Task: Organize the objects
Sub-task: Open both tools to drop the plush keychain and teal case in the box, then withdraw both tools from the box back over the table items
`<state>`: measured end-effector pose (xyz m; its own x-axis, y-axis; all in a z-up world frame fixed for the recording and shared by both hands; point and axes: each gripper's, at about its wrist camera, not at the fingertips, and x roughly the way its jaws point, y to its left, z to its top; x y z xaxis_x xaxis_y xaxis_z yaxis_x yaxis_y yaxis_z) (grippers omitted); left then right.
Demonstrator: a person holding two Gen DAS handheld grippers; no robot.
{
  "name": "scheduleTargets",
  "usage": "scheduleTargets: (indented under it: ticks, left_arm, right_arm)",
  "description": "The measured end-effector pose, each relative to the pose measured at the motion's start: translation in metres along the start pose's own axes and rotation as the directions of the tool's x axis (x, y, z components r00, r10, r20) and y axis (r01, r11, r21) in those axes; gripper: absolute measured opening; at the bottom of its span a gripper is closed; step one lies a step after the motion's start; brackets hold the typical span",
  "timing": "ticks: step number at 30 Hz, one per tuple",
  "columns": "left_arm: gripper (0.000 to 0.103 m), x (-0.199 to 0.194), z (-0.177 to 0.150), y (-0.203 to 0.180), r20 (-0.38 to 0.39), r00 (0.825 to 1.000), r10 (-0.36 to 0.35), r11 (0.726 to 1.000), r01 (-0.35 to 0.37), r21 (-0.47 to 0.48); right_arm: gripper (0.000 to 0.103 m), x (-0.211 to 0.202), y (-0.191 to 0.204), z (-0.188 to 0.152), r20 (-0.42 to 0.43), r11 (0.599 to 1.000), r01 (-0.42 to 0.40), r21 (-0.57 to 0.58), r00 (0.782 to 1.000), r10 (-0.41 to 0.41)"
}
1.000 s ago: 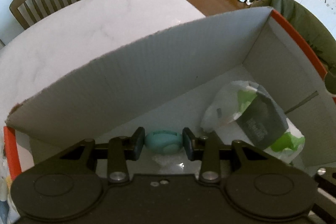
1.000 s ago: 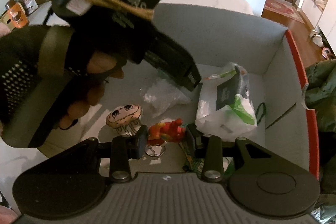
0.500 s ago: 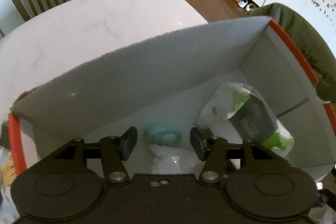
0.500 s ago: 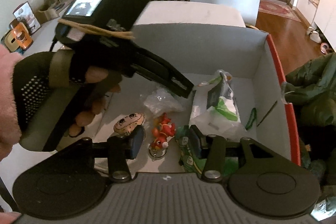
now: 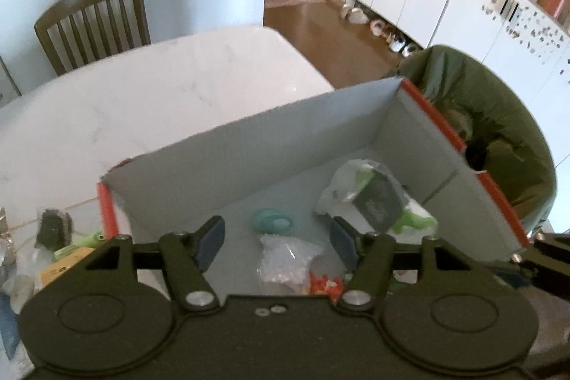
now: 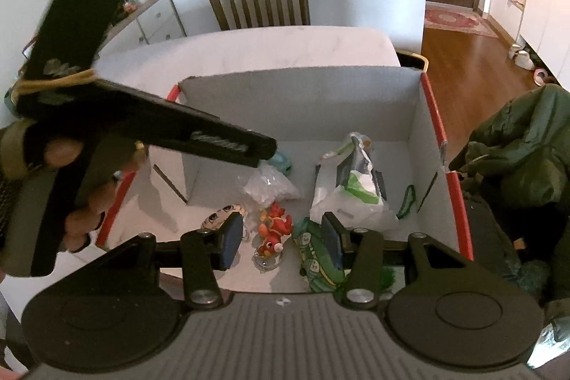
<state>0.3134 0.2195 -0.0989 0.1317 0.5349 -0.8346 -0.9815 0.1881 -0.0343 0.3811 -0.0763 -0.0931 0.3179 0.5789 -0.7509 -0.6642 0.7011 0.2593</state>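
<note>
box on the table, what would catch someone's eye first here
The big grey box with red edges fills both views, and a red toy stands out on its floor beside a white bag. Both grippers, left and right, hang open over it, and a teal object lies below the left.

**No legible text in either view**

Nothing here can be read as a word, brand or number. The dark card inside the white and green plastic bag point(image 5: 374, 202) carries pale print, but it is blurred past reading. The left tool point(image 6: 228, 145), seen from the right wrist camera, has a band of light lettering along its black arm, and that is smeared too. The green packet point(image 6: 313, 255) in the box point(image 6: 302, 102) shows pale markings too small to make out. A yellow label point(image 5: 67, 264) on the surface left of the box bears a small dark mark, unreadable.
</note>
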Motion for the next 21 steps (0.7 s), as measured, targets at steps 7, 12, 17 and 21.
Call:
scheduleTargets:
  ticks: [7, 12, 17, 21]
  left_arm:
    - [0.075, -0.034, -0.005, -0.013, 0.09, 0.996, 0.003, 0.999, -0.006, 0.038]
    - [0.081, -0.058, -0.015, -0.006, 0.129, 0.992, -0.008, 0.999, 0.002, 0.05]
    - [0.086, -0.08, -0.023, 0.004, 0.172, 0.985, -0.014, 0.999, 0.007, 0.045]
    - [0.093, -0.093, -0.028, 0.016, 0.2, 0.979, -0.022, 1.0, 0.017, 0.026]
  right_arm:
    - [0.054, -0.018, 0.001, -0.002, 0.052, 0.999, -0.005, 0.036, 0.999, 0.003]
    - [0.056, -0.029, 0.006, -0.002, 0.082, 0.999, -0.001, 0.04, 0.997, -0.002]
    - [0.065, -0.044, 0.017, -0.004, 0.15, 1.0, -0.002, 0.027, 0.989, -0.002]
    - [0.072, -0.054, 0.028, -0.002, 0.203, 1.0, -0.002, 0.021, 0.979, -0.003]
